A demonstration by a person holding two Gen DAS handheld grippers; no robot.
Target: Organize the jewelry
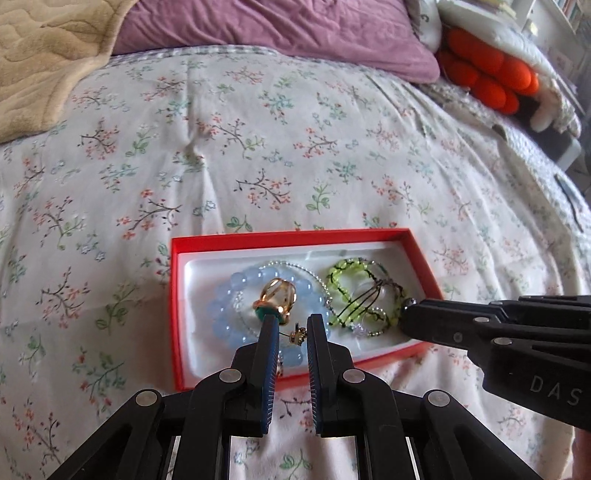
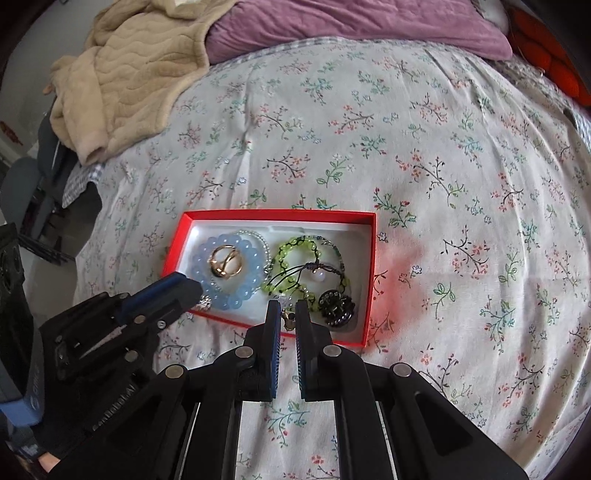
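Note:
A red box (image 1: 288,236) (image 2: 280,214) with a white liner lies on the floral bedsheet (image 1: 258,147). In it are a pale blue bead bracelet (image 1: 221,314) (image 2: 255,260), a gold ring (image 1: 277,295) (image 2: 225,260), a green bead bracelet (image 1: 343,280) (image 2: 291,247) and a black flower piece (image 2: 336,306). My left gripper (image 1: 293,330) (image 2: 199,291) hovers over the box's near left part, shut on a small gold earring (image 1: 297,336) that spans its tips. Over the near right part, my right gripper (image 2: 287,315) (image 1: 408,314) is shut on another small gold earring (image 2: 290,322).
A beige blanket (image 1: 44,66) (image 2: 129,74) and a purple pillow (image 1: 295,29) (image 2: 351,26) lie at the far end of the bed. An orange plush (image 1: 487,62) sits far right. The bed's left edge (image 2: 85,206) drops to floor clutter.

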